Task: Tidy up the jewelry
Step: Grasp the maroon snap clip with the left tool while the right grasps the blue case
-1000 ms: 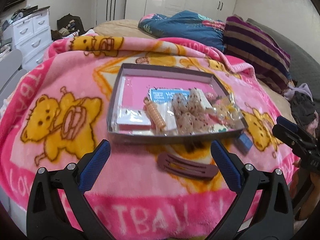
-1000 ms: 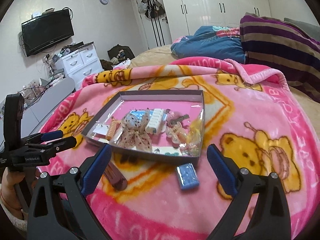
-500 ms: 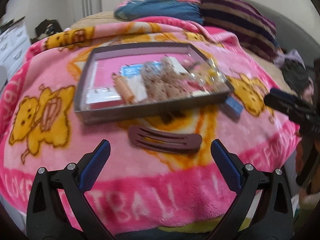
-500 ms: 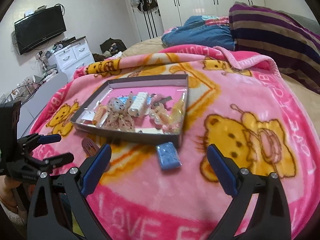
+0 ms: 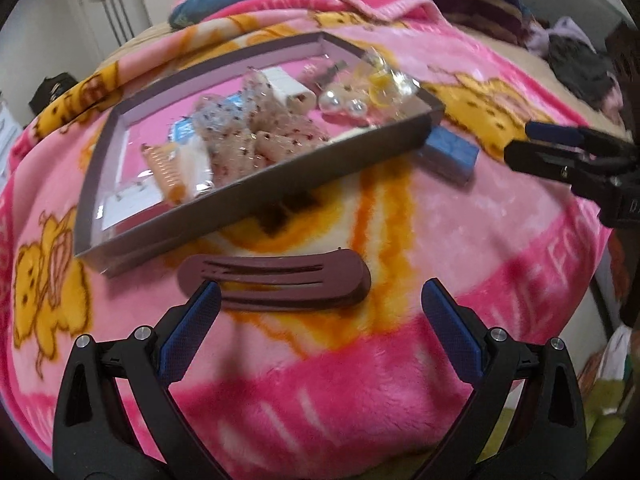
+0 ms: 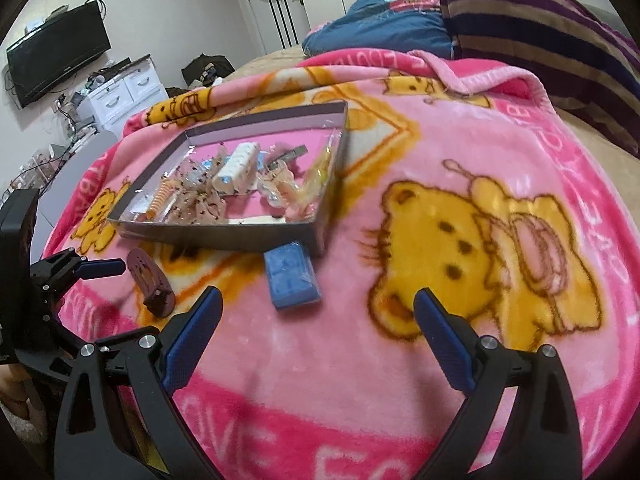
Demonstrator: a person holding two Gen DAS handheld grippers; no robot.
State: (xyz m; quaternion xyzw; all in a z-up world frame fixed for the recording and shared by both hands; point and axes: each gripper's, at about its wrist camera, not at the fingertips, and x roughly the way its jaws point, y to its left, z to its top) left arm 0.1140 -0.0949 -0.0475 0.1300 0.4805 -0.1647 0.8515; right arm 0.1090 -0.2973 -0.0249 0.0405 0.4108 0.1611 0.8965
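Note:
A shallow grey tray (image 5: 256,204) (image 6: 256,242) holding several hair accessories and jewelry pieces lies on a pink bear-print blanket. In front of it lies a maroon hair clip (image 5: 276,280) (image 6: 150,280). My left gripper (image 5: 320,312) is open, its fingertips flanking the clip's near side without touching it. A blue clip box (image 5: 450,152) (image 6: 292,280) rests by the tray's near right corner. My right gripper (image 6: 316,312) is open, just short of the blue box, with nothing between its fingers. Each gripper shows at the edge of the other's view.
The blanket (image 6: 480,240) covers a bed whose near edge drops off just below the grippers. A striped pillow (image 6: 540,32) and blue bedding (image 6: 380,28) lie at the back. A white drawer unit (image 6: 120,92) and a television (image 6: 56,60) stand to the left.
My left gripper has moved in close to the maroon clip, which now lies between its fingertips' line. My right gripper has advanced toward the blue box. Both stayed open.

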